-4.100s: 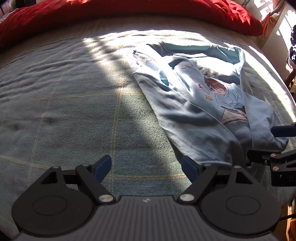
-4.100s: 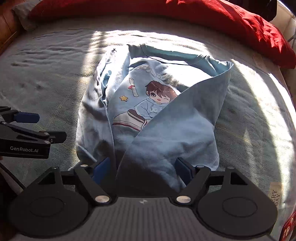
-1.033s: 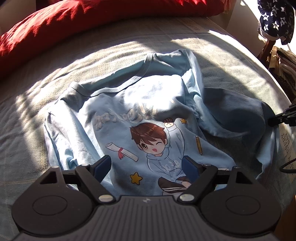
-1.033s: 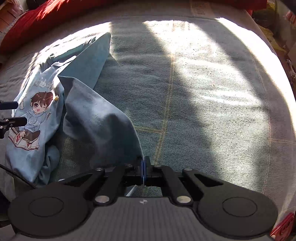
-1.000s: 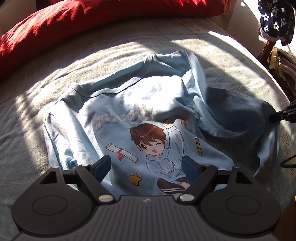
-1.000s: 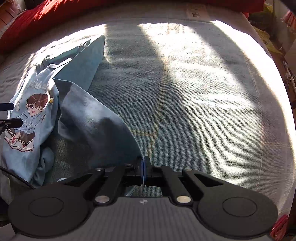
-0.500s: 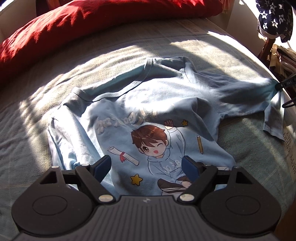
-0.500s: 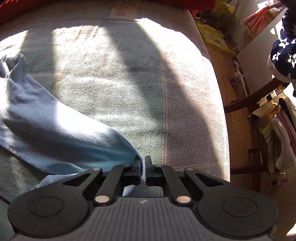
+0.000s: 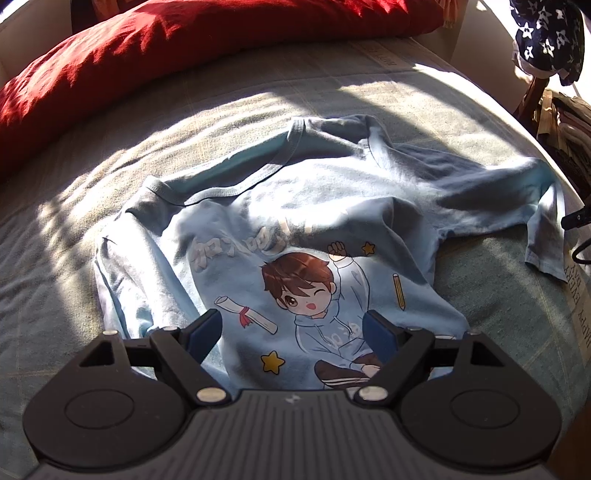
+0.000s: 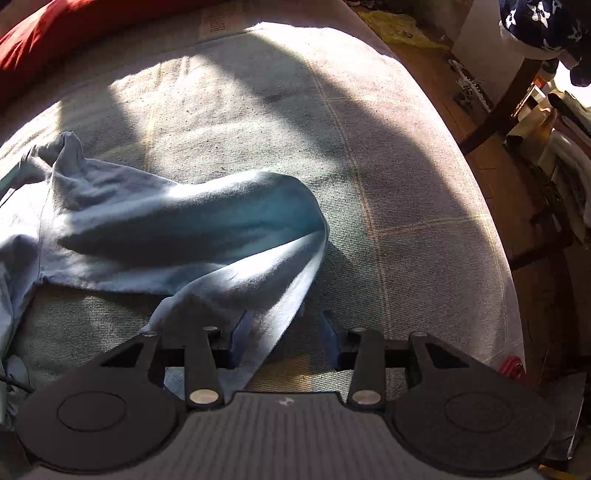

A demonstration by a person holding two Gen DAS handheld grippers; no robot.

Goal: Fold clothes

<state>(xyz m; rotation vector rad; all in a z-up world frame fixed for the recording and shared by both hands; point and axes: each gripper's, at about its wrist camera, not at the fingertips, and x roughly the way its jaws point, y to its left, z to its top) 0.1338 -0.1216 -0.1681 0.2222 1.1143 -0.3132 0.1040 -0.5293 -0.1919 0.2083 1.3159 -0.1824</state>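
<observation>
A light blue T-shirt [image 9: 332, 229] with a cartoon boy print lies face up on the grey-green bed cover [image 9: 110, 192]. Its right sleeve [image 9: 517, 199] is stretched out toward the bed's right edge. My left gripper [image 9: 293, 332] hangs open just above the shirt's lower front, nothing between its pads. In the right wrist view the sleeve [image 10: 207, 236] drapes down between the fingers of my right gripper [image 10: 282, 339], whose jaws are opening; the pads stand apart from the cloth. A bit of the right gripper [image 9: 576, 218] shows at the far right of the left wrist view.
A red pillow [image 9: 184, 48] runs along the head of the bed. Beyond the bed's right edge stands a wooden chair [image 10: 517, 99] with a dark star-patterned garment [image 10: 546, 26] and stacked items on the wooden floor [image 10: 491, 173]. A printed label [image 9: 578, 295] marks the cover's edge.
The right gripper pulled the folded-over sleeve out to the right, spreading it flat, then parted its jaws from the cloth. The left gripper stayed in place, open.
</observation>
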